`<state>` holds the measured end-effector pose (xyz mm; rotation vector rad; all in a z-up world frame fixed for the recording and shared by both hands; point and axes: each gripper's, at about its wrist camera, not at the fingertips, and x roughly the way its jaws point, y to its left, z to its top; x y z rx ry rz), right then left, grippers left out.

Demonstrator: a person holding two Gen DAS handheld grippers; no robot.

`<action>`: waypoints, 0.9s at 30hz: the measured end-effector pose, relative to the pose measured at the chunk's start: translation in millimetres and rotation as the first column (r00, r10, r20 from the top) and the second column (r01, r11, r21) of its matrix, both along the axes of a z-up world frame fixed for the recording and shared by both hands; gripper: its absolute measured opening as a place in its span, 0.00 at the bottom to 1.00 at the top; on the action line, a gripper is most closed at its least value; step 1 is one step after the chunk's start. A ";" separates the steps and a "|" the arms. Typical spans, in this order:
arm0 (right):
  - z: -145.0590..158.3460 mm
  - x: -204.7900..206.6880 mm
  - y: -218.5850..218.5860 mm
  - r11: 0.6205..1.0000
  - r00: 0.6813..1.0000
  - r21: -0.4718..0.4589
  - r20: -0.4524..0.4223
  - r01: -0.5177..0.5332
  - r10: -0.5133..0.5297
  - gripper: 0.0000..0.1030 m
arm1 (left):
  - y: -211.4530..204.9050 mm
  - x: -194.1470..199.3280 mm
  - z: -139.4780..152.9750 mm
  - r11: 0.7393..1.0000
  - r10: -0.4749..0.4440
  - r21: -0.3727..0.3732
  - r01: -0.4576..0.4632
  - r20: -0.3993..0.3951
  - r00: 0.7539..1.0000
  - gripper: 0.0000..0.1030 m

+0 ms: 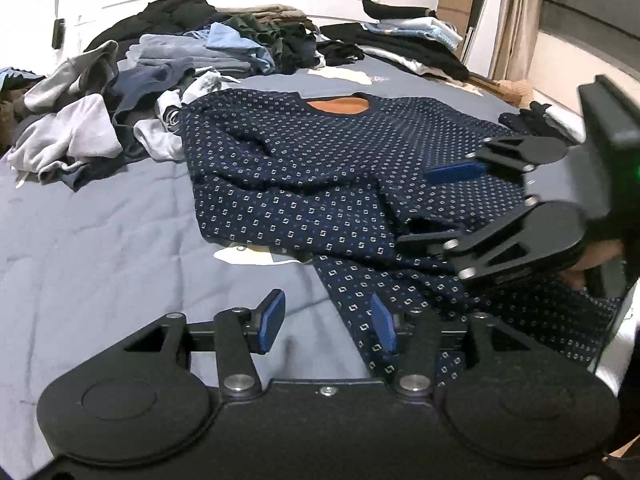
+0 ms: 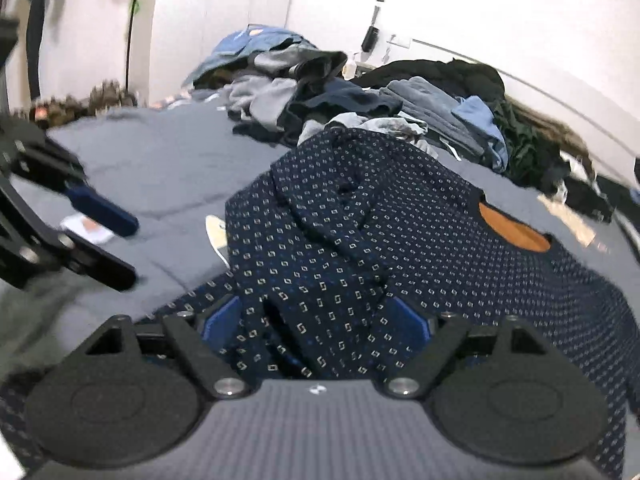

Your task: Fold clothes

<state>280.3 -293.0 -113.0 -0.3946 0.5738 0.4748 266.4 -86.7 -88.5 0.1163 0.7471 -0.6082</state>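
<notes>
Lying on the bed (image 1: 100, 240): navy patterned sweater (image 1: 304, 168). Left gripper (image 1: 328, 322) jaws apart, nothing held. Right gripper (image 2: 316, 320) wide, straddling sweater fabric, pads not pressing.

The sweater (image 1: 304, 176) is soft knit cloth, dark navy and matt, woven with tiny pale squares; at its neck, toward twelve o'clock, an orange-tan lining (image 1: 338, 105) looks smoother. Under it the bed (image 1: 92, 248) wears a matt grey-blue quilted cover with stitched seams. The left tool (image 1: 326, 322) is matt black plastic with bright metal pivot pins and blue, rubbery-looking pads (image 1: 274, 318). The right tool (image 2: 316, 320) has the same finish, its body faintly ribbed.
</notes>
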 end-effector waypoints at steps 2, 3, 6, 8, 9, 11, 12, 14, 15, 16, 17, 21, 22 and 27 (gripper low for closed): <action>-4.8 2.5 1.5 1.000 1.000 -0.024 -0.008 -0.001 0.001 0.65 | 1.2 -3.4 0.7 1.000 -0.007 -0.004 0.007 0.002 1.000 0.49; -7.1 3.9 1.9 0.999 1.000 -0.035 -0.015 -0.001 0.000 0.51 | 2.1 -4.8 0.8 1.000 -0.008 -0.003 0.008 0.004 1.000 0.49; -7.4 10.9 -7.4 0.998 0.997 0.020 -0.054 0.060 -0.059 0.12 | 3.9 -7.0 1.3 1.000 -0.006 -0.010 0.006 0.003 1.000 0.49; 1.2 16.4 -23.1 0.984 0.990 0.124 -0.082 0.126 -0.117 0.11 | 4.0 -8.1 3.3 1.000 -0.007 -0.016 0.008 0.008 1.000 0.49; 7.8 19.0 -32.6 0.972 0.986 0.177 -0.096 0.154 -0.139 0.10 | 3.5 -7.9 4.0 1.000 -0.007 -0.019 0.007 0.011 1.000 0.49; 21.9 23.4 -51.9 0.939 0.977 0.277 -0.115 0.204 -0.179 0.10 | 2.3 -7.4 5.5 1.000 -0.005 -0.026 0.005 0.015 1.000 0.50; 29.3 25.1 -62.4 0.918 0.973 0.326 -0.125 0.227 -0.196 0.10 | 1.7 -7.2 6.2 1.000 -0.004 -0.029 0.004 0.018 1.000 0.50; 44.3 29.2 -84.4 0.868 0.963 0.418 -0.144 0.268 -0.228 0.09 | -0.9 -5.2 7.0 0.999 -0.002 -0.033 0.003 0.021 1.000 0.50; 51.9 31.9 -96.3 0.841 0.958 0.459 -0.153 0.286 -0.242 0.09 | -2.1 -3.9 7.9 0.999 -0.001 -0.039 0.002 0.024 1.000 0.50; 58.0 34.8 -106.8 0.826 0.954 0.479 -0.156 0.299 -0.255 0.09 | -3.3 -2.7 8.8 0.999 0.000 -0.046 0.001 0.026 1.000 0.50; 63.7 37.7 -116.7 0.814 0.951 0.491 -0.156 0.310 -0.268 0.09 | -5.1 -0.9 10.0 0.998 0.000 -0.057 0.002 0.024 1.000 0.50; 88.4 58.7 -158.0 0.812 0.934 0.465 -0.123 0.352 -0.335 0.08 | -16.0 5.1 11.8 0.997 -0.013 -0.075 0.014 0.022 1.000 0.50; 94.4 64.7 -169.0 0.812 0.927 0.452 -0.112 0.368 -0.358 0.08 | -19.5 6.7 11.7 0.997 -0.018 -0.077 0.020 0.021 1.000 0.51; 108.5 98.8 -232.2 0.792 0.866 0.367 -0.085 0.487 -0.493 0.08 | -33.4 15.7 7.1 0.996 -0.034 -0.086 0.035 0.017 0.999 0.51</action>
